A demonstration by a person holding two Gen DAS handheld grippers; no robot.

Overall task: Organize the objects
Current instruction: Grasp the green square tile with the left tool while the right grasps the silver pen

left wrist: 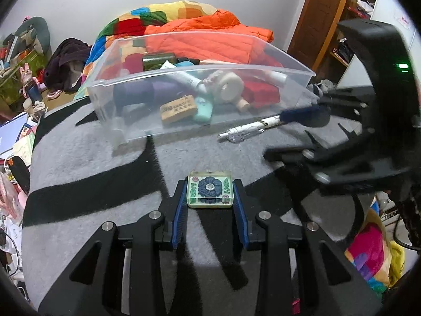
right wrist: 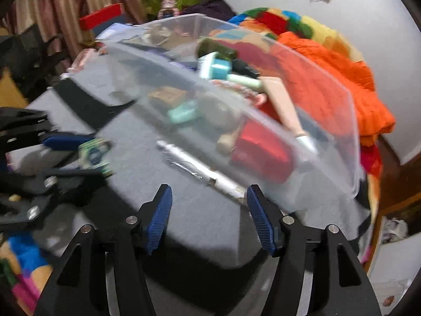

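Left gripper point(left wrist: 210, 194): fingers clenched on flower tile point(left wrist: 209, 189), held at tips only, above grey blanket point(left wrist: 86, 158). Slip judged possible if squeeze eases during carry.

Right gripper point(right wrist: 209, 205): fingers spread, nothing grasped; pen point(right wrist: 200, 169) lying just ahead of tips, close beside near wall of clear bin point(right wrist: 352, 131). In left view, pen point(left wrist: 250, 129) partly hidden by right finger.

Risks judged:
- pen rolled under bin wall if nudged
- bin shoved back by finger contact
- grippers crowded, collision likely

Orange jacket point(left wrist: 210, 36), patchwork quilt point(left wrist: 168, 13)
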